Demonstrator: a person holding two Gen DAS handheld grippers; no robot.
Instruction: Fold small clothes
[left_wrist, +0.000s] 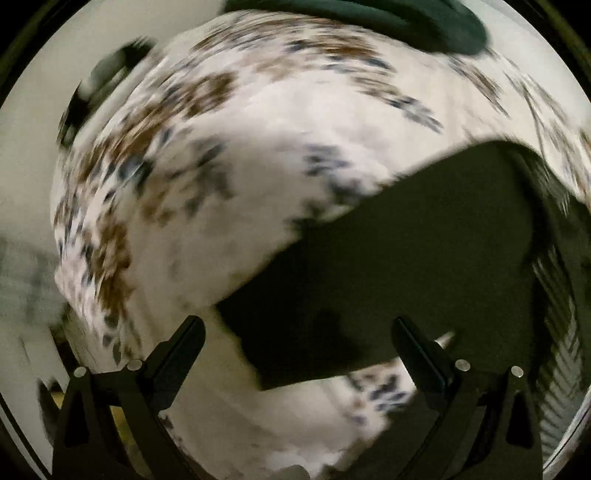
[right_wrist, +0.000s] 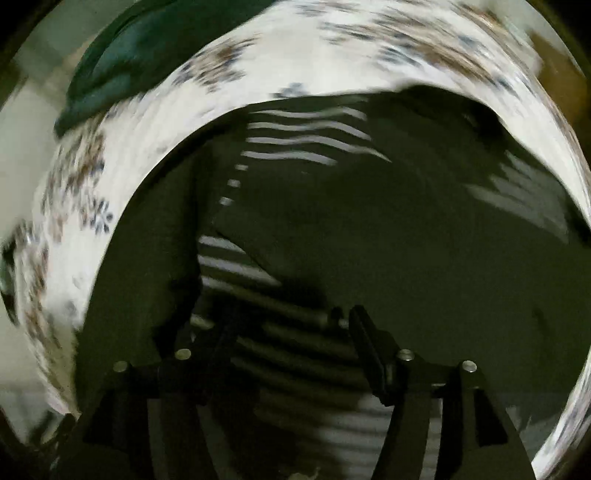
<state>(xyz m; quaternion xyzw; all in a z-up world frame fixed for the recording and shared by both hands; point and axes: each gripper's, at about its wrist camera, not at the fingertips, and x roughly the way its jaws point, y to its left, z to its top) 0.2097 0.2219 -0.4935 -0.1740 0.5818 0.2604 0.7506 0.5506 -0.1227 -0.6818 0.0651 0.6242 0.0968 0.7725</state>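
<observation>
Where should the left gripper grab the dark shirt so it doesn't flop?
Probably the near hem corner of the dark shirt, coming from the camera side. That straight edge lies flat on the flowered cloth, just ahead of the open left gripper, so one of the fingers could slide under.
</observation>
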